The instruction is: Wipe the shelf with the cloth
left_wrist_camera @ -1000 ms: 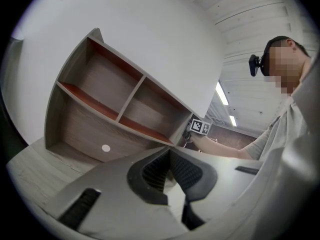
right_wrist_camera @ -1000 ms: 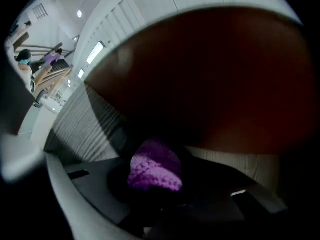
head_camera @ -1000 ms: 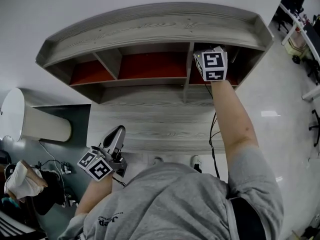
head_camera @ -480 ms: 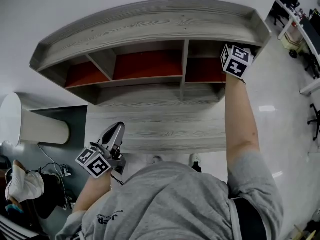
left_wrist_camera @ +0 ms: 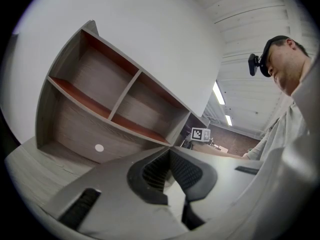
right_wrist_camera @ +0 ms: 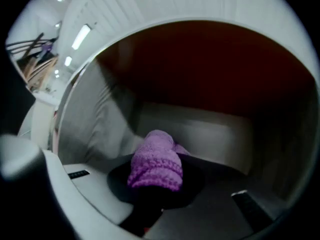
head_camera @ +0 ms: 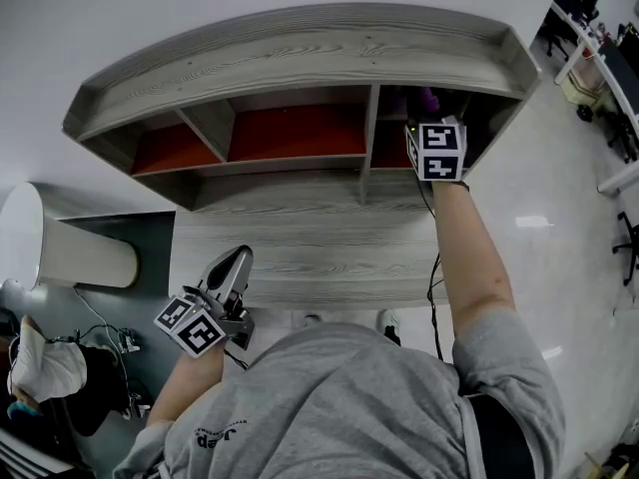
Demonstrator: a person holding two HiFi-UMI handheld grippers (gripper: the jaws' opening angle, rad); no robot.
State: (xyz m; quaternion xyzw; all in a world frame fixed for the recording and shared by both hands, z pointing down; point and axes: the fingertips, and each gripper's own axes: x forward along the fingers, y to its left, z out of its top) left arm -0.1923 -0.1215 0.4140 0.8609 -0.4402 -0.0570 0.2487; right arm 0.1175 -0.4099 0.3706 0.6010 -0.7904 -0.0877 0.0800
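The grey wooden shelf unit (head_camera: 300, 58) hangs on the white wall, with red boards inside its compartments. My right gripper (head_camera: 431, 120) reaches into the rightmost compartment (head_camera: 399, 138), its marker cube just outside. It is shut on a purple knitted cloth (right_wrist_camera: 156, 166), whose tip shows as a purple spot (head_camera: 429, 99) in the head view. The cloth is deep in the dark compartment, close to its back wall (right_wrist_camera: 200, 129). My left gripper (head_camera: 238, 259) is held low, below the shelf, shut with nothing between its jaws (left_wrist_camera: 169, 153). From there the shelf (left_wrist_camera: 95, 109) appears up to the left.
A white cylinder-shaped unit (head_camera: 60, 247) is mounted left of the shelf. A black cable (head_camera: 431, 267) hangs along the right forearm. Desks and chairs (head_camera: 599, 48) stand far right. A white bundle (head_camera: 45, 367) lies at the lower left.
My right gripper swept to the right end of the compartment with the cloth, then came back left and slightly lower. The left gripper has hardly moved.
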